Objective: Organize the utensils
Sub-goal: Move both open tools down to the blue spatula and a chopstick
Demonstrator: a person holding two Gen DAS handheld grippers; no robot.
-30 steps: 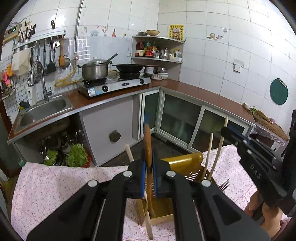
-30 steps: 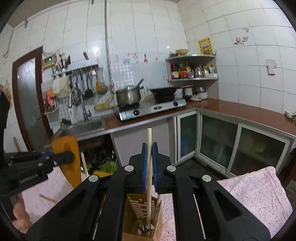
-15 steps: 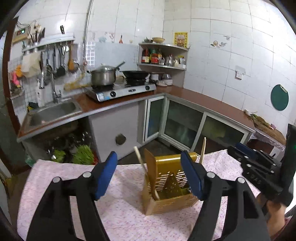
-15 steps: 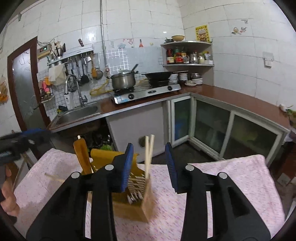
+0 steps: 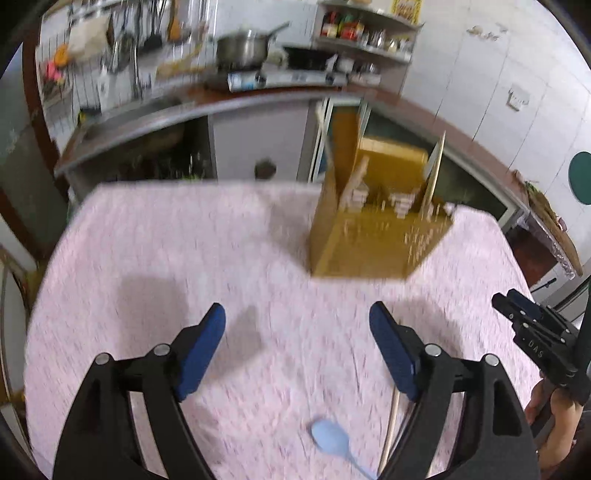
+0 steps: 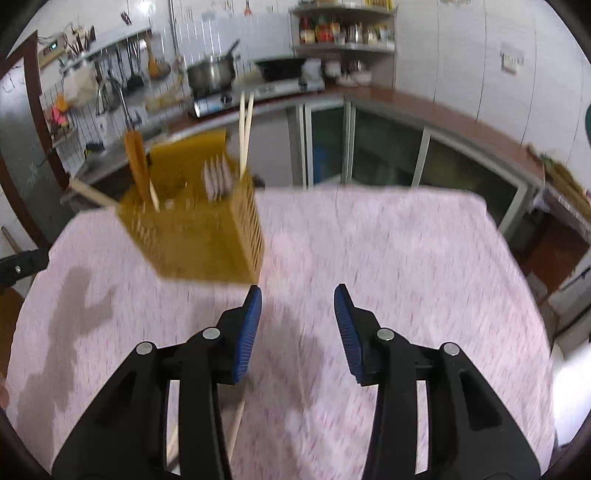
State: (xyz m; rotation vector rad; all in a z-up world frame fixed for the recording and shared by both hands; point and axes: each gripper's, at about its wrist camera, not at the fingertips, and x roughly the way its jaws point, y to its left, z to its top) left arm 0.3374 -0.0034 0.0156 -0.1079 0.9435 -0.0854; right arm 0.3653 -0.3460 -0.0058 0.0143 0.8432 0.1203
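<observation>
A yellow utensil holder [image 5: 380, 225] stands on the pink tablecloth [image 5: 184, 258] and holds a wooden spatula, forks and chopsticks; it also shows in the right wrist view [image 6: 195, 229]. My left gripper [image 5: 297, 343] is open and empty above the cloth, short of the holder. A light blue spoon [image 5: 332, 439] and a wooden chopstick [image 5: 391, 424] lie on the cloth just below it. My right gripper [image 6: 297, 325] is open and empty, to the right of the holder; a chopstick [image 6: 236, 424] lies under its left finger. It also shows in the left wrist view [image 5: 532, 332].
Behind the table is a kitchen counter [image 6: 424, 107] with a stove, a pot [image 6: 210, 74] and a sink. Glass cabinet doors [image 6: 384, 151] stand below. A corner shelf [image 6: 343, 33] holds jars. The frames are motion-blurred.
Both grippers opened and let go of the spatula and the chopstick in the holder. Both have since pulled back and tilted down toward the cloth.
</observation>
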